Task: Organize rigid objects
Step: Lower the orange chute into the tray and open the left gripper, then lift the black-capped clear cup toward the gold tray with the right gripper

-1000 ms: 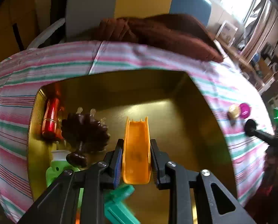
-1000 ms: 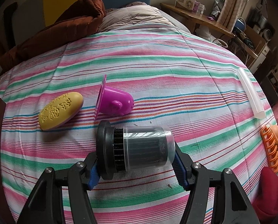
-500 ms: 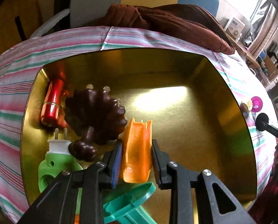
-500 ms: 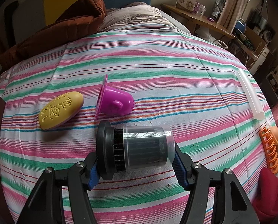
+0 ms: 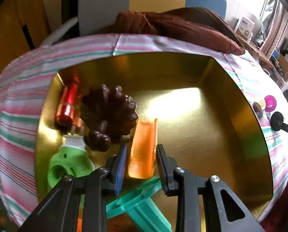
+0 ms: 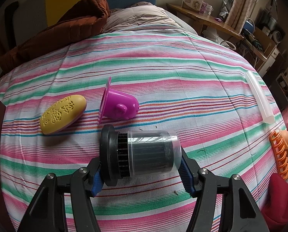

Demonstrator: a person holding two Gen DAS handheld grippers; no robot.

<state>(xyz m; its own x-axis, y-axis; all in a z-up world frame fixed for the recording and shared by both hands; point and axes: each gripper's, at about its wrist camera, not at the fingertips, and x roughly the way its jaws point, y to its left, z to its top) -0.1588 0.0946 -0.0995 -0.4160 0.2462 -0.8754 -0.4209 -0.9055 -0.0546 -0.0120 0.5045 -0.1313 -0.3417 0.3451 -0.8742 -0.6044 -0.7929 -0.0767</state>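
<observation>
Left gripper spread around orange piece in gold tin, teal item partly hidden beneath. Right gripper pinching black-and-clear cylinder above striped bed; cluttered room behind.

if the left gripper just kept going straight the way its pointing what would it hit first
Most likely the orange piece lying between the fingers of the left gripper; past it, the gold tray's floor. Depth is hard to judge in this fisheye view.

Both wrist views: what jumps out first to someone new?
In the left view, the shiny gold tin fills the frame, with the orange piece lying in it between the open fingers of the left gripper. In the right view, the right gripper clamps a black cylinder with clear cap over the striped bedspread.
</observation>
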